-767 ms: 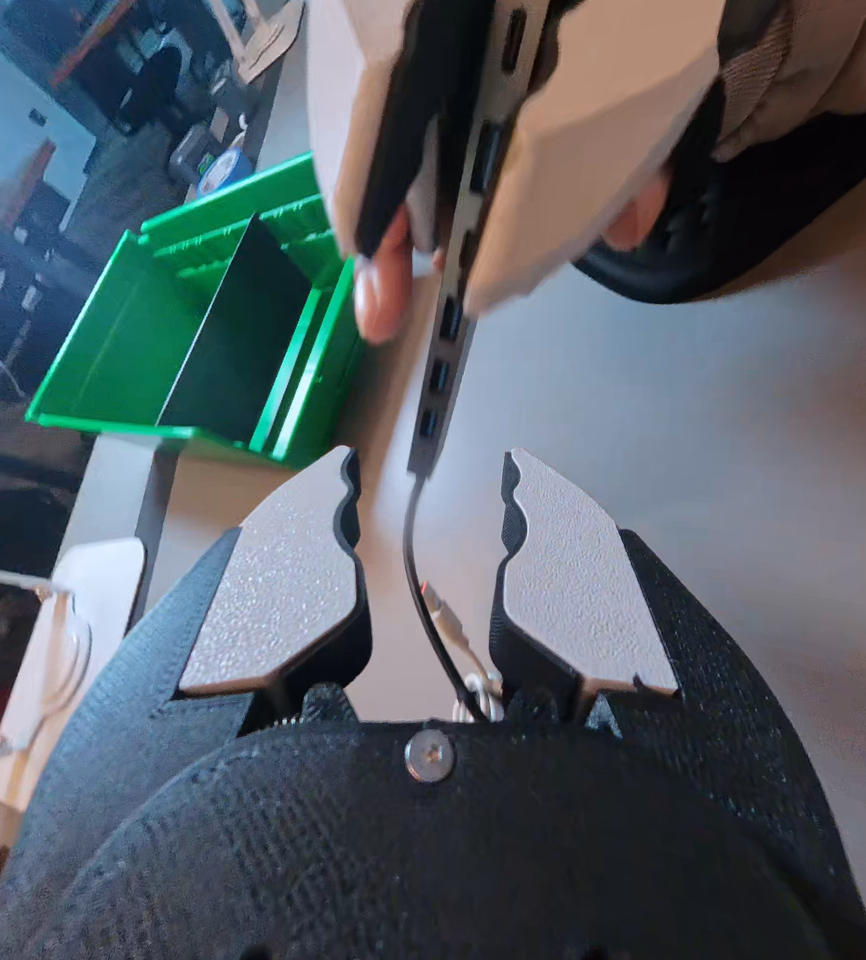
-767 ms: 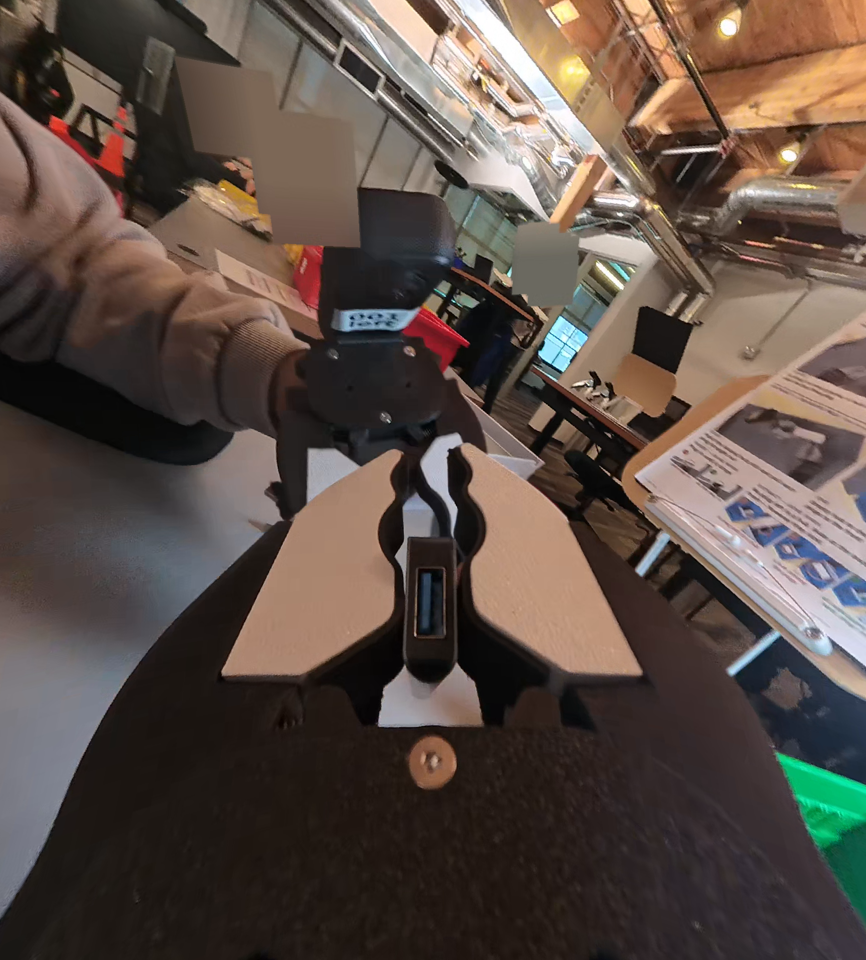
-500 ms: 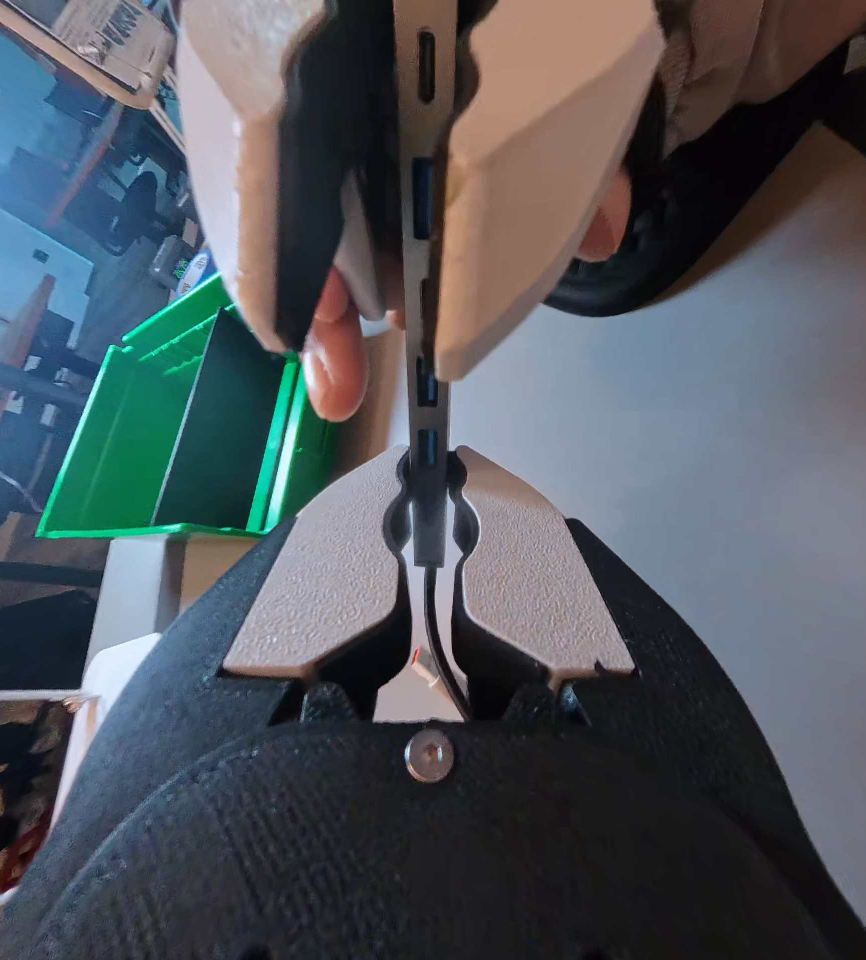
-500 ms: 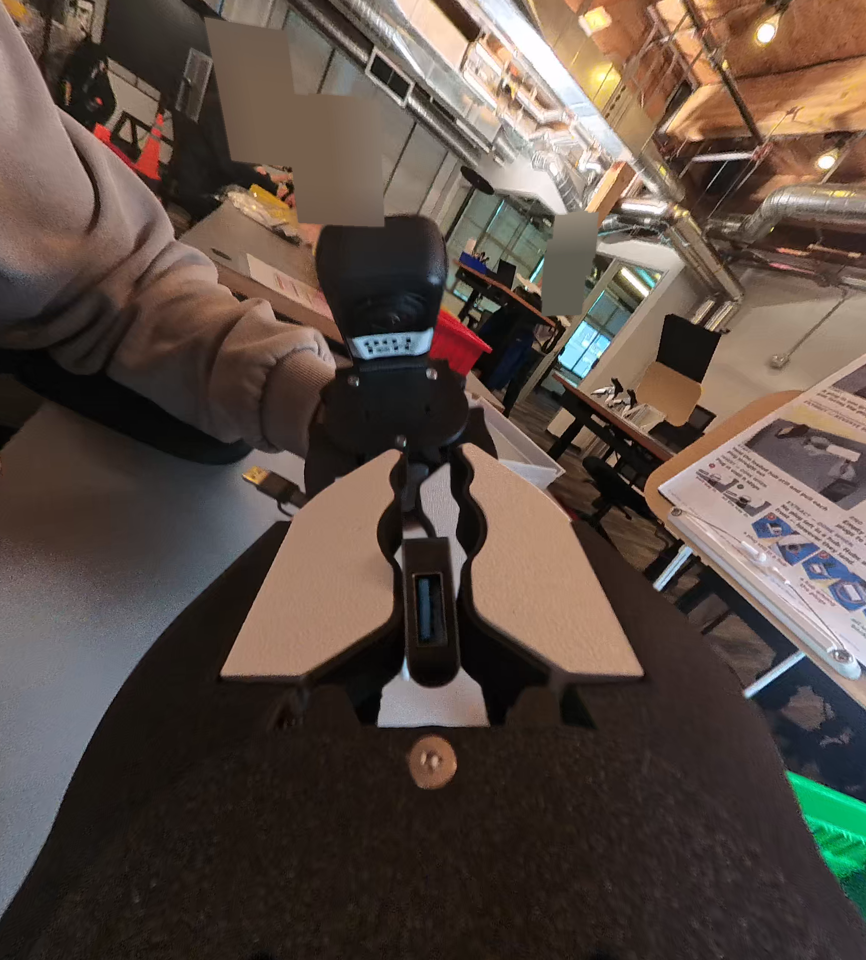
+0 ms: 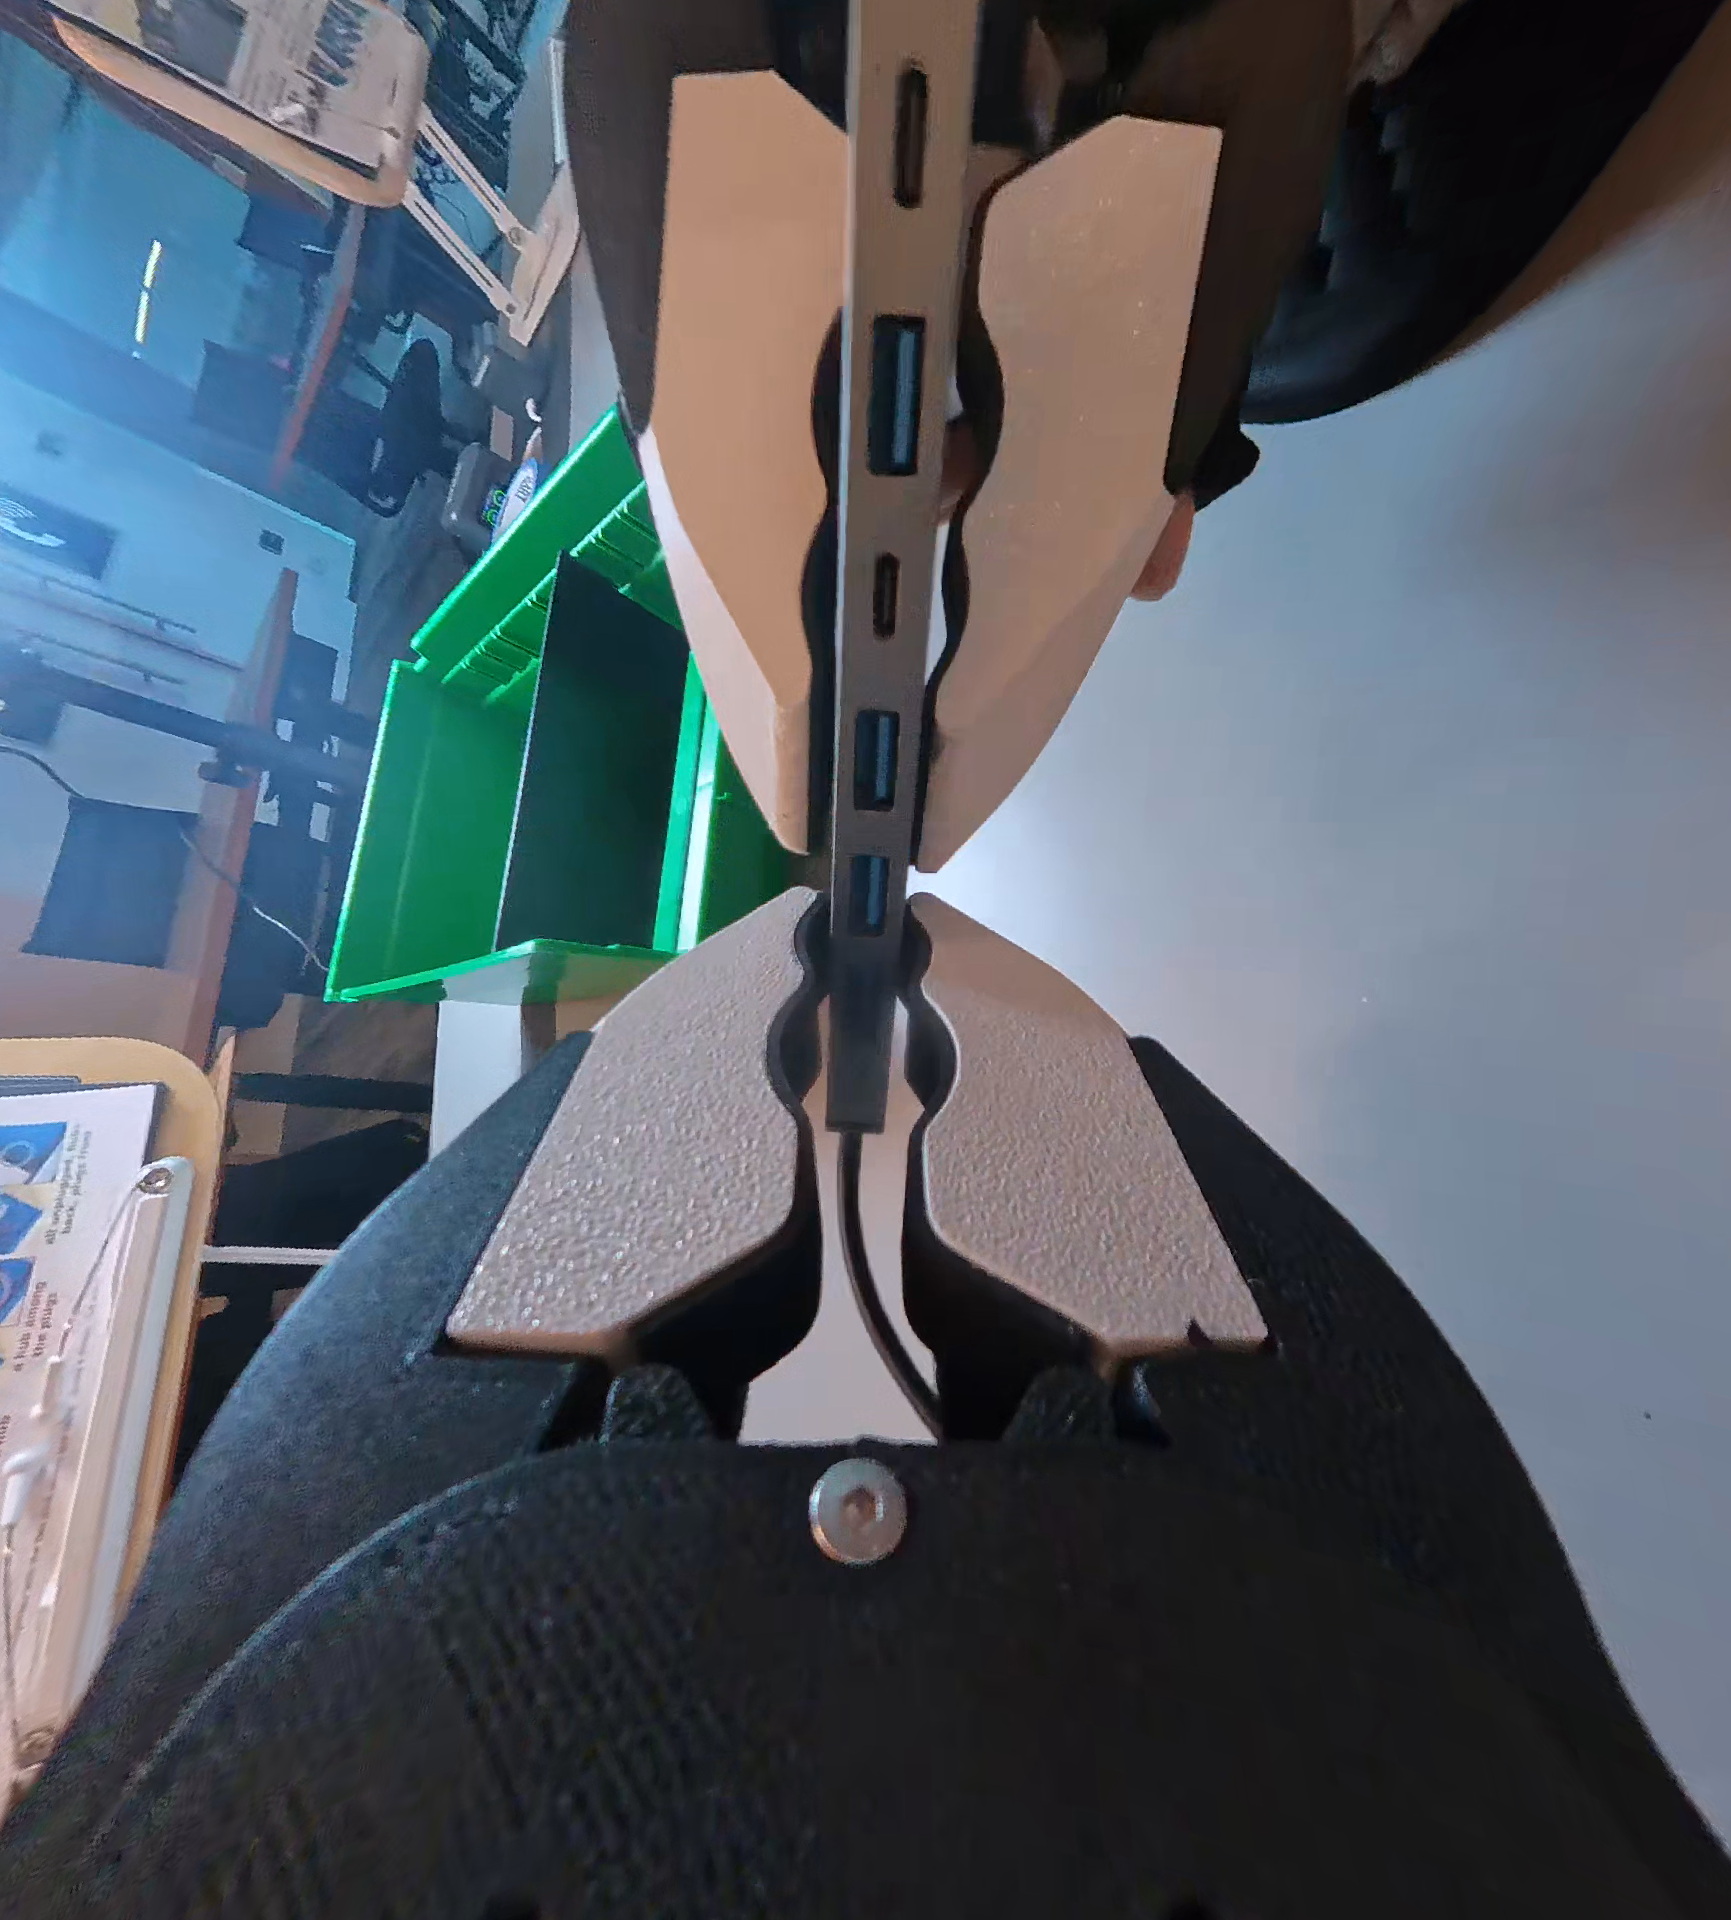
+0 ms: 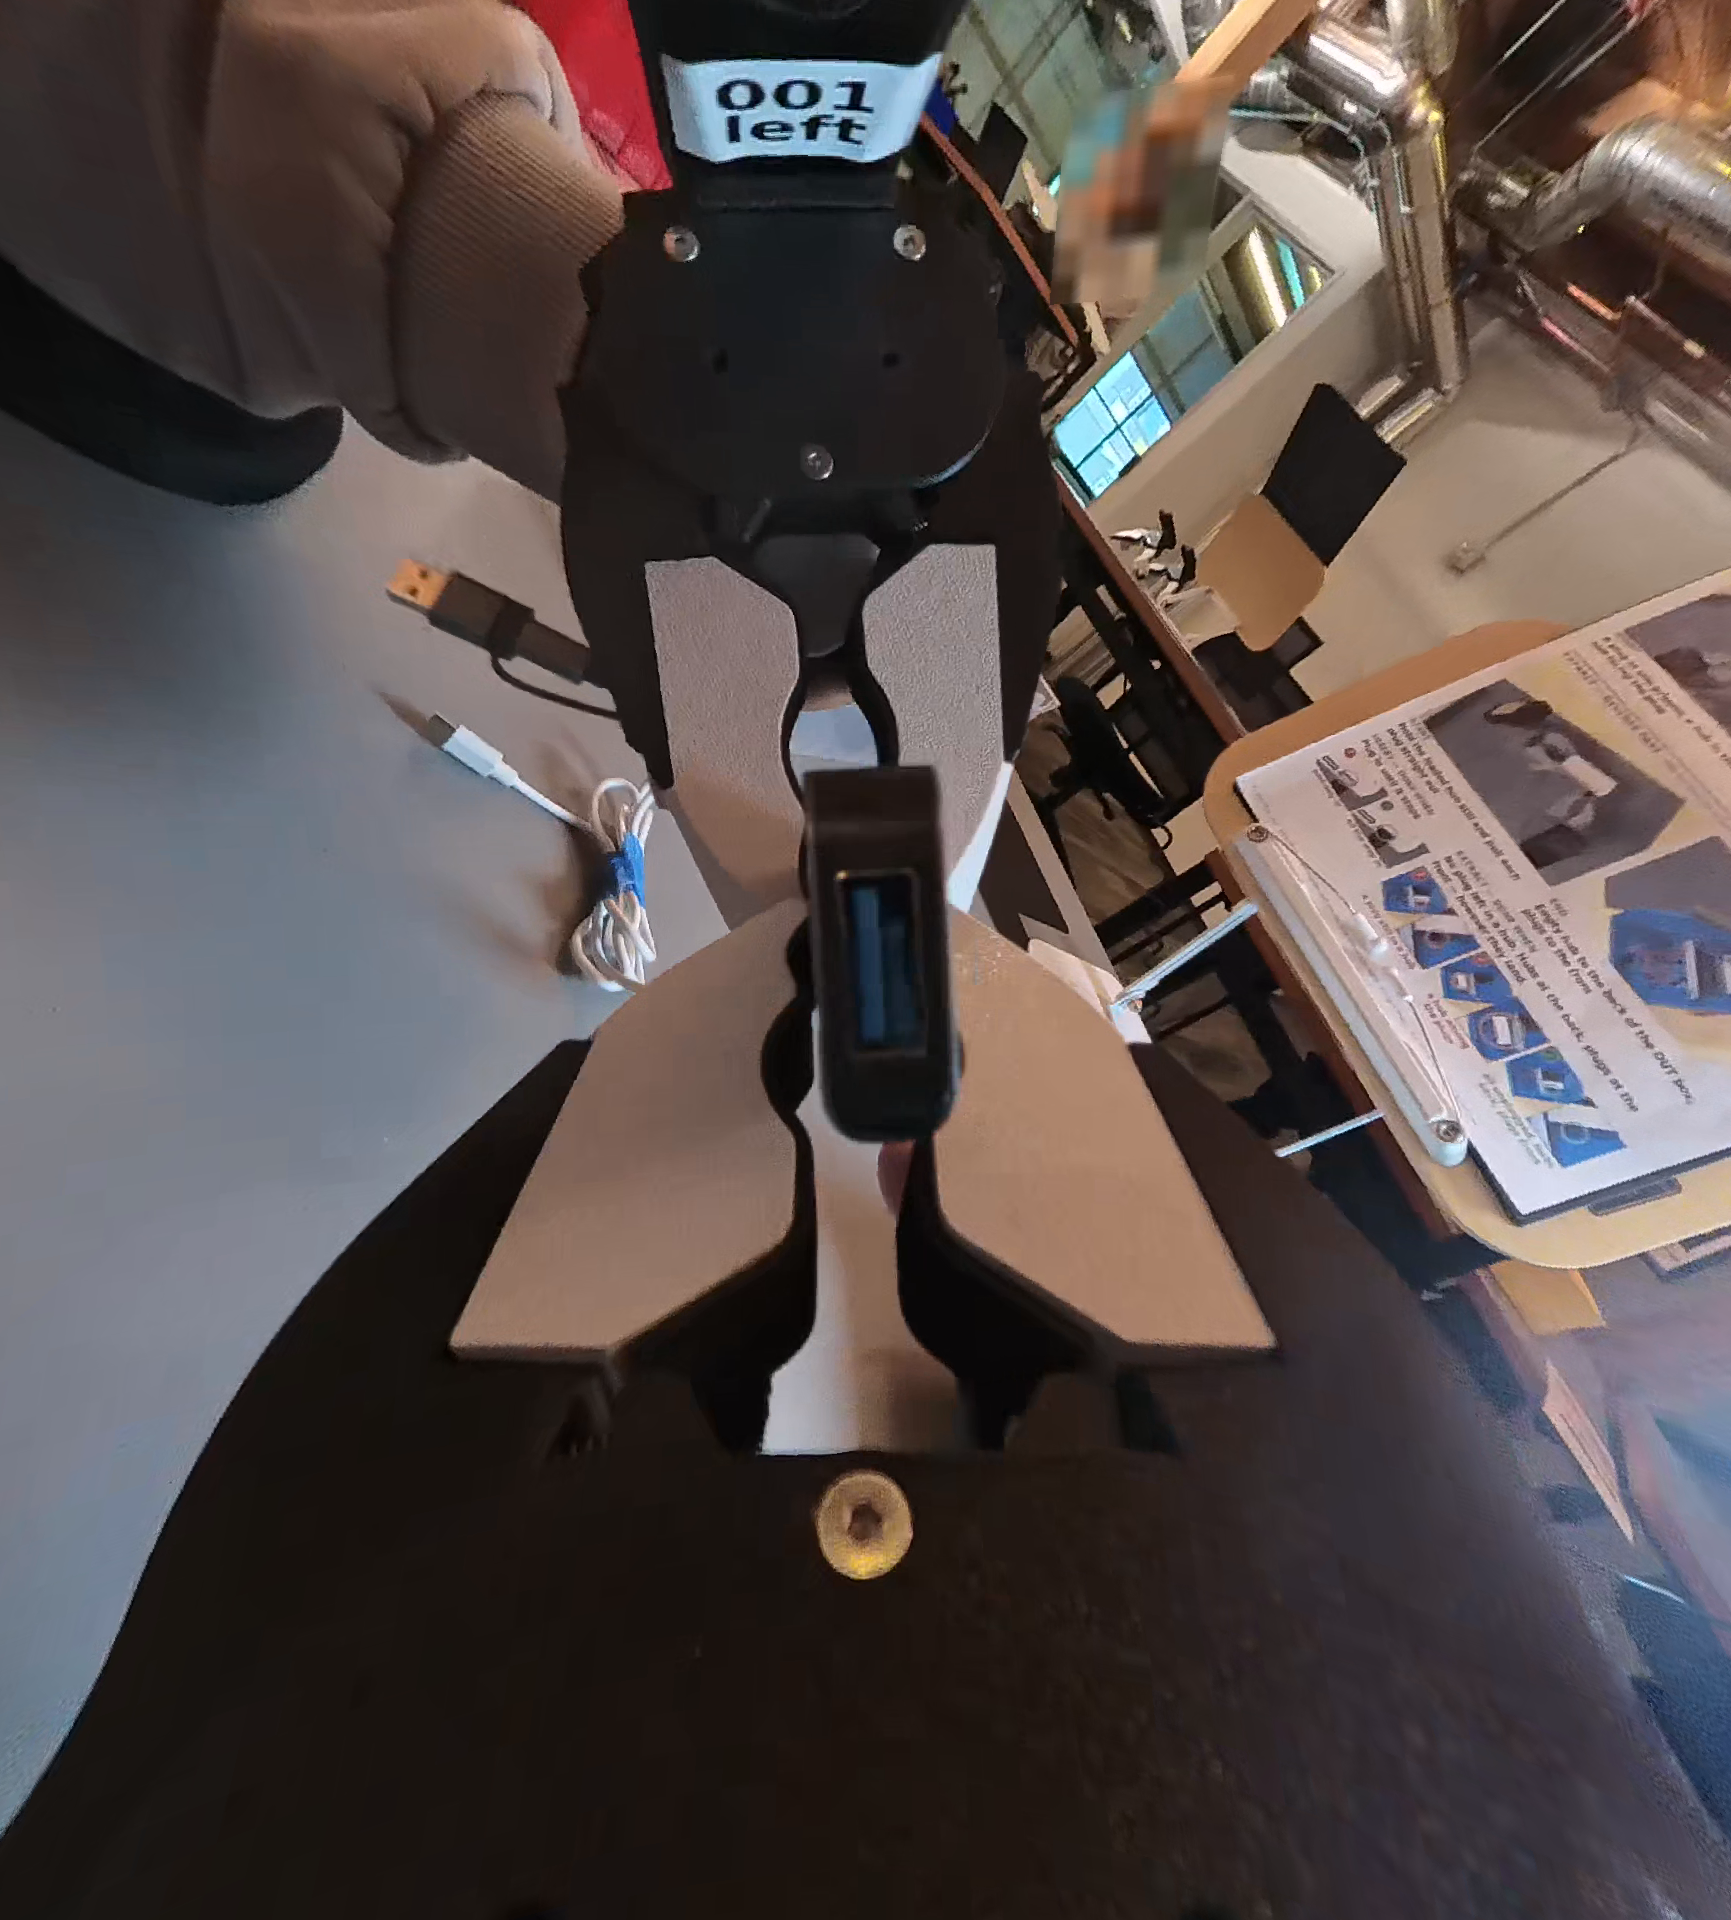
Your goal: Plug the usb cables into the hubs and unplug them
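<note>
Above the grey table both grippers pinch one hub — left gripper jaws at its cable end, right gripper jaws mid-body

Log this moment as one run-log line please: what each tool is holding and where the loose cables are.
left tool: shut on hub cable end | right tool: shut on hub | hub ports: empty | white cable, black plug: on table

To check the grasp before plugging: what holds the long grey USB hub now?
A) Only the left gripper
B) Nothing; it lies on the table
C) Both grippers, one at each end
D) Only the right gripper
C: the left gripper clamps the long grey USB hub at its cable end, and the right gripper clamps it farther along.
</note>
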{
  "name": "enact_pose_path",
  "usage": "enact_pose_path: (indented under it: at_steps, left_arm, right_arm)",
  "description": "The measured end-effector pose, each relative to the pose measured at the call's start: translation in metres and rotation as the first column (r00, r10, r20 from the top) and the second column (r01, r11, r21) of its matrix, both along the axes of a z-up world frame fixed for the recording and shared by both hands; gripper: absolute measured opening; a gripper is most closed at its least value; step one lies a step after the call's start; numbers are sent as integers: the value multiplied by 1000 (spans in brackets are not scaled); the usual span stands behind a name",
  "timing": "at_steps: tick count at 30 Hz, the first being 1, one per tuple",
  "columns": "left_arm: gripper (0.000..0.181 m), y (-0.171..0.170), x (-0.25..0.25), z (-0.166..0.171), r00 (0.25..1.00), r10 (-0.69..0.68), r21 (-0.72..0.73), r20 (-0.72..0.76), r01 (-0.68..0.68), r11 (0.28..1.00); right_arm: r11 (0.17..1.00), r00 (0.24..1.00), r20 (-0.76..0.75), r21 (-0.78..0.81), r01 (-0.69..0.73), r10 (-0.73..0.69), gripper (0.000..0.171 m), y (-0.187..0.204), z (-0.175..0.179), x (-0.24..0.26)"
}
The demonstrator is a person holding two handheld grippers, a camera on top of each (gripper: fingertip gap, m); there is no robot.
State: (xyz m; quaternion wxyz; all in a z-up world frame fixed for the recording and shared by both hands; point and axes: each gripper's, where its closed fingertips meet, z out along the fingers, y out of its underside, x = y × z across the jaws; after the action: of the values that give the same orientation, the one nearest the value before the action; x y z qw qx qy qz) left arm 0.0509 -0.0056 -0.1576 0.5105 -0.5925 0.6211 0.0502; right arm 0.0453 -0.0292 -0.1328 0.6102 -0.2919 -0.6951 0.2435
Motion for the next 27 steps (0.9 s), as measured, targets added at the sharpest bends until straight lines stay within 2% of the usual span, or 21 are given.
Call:
enact_pose_path:
  at_steps: [1, 4, 6, 8, 10, 13, 16, 20, 22, 24, 27]
  left_arm:
    - [12, -1, 0, 0, 1000, 1, -21, 15, -1, 1000]
    - [17, 1, -10, 9, 997, 27, -52, 70, -23, 998]
    - [27, 5, -28, 33, 979, 75, -78, 191, -61, 995]
    - [25, 9, -56, 60, 930, 153, -114, 335, -121, 986]
    - [23, 16, -89, 67, 875, 272, -211, 401, -200, 957]
    - [22, 15, -115, 36, 842, 389, -421, 374, -219, 880]
    - [28, -4, -97, -10, 889, 348, -603, 296, -108, 790]
    - [35, -11, -67, -69, 943, 299, -682, 145, -124, 721]
    - [35, -10, -55, -92, 956, 282, -686, 78, -154, 711]
    - [22, -9, -51, -103, 962, 273, -662, 29, -186, 726]
    - [6, -10, -48, -96, 965, 259, -645, 33, -177, 743]
  right_arm:
    - [1000, 1000, -4, 10, 1, -1, 11, -1, 0, 0]
    - [995, 998, -34, 86, 58, -55, 11, 4, 5, 1]
    - [993, 993, -80, 64, 94, -89, 11, 13, 16, 7]
    - [989, 983, -124, 36, 142, -136, 11, 28, 27, 15]
    - [981, 967, -171, 11, 193, -189, 10, 45, 39, 25]
    - [962, 938, -222, 1, 273, -266, 11, 69, 48, 37]
    - [945, 921, -235, 25, 325, -310, 11, 85, 46, 45]
    - [933, 921, -221, 91, 348, -322, 11, 90, 37, 44]
    - [931, 923, -216, 114, 347, -318, 11, 89, 35, 42]
    - [931, 925, -218, 129, 343, -310, 11, 86, 35, 42]
    - [933, 925, -230, 125, 337, -303, 11, 85, 38, 44]
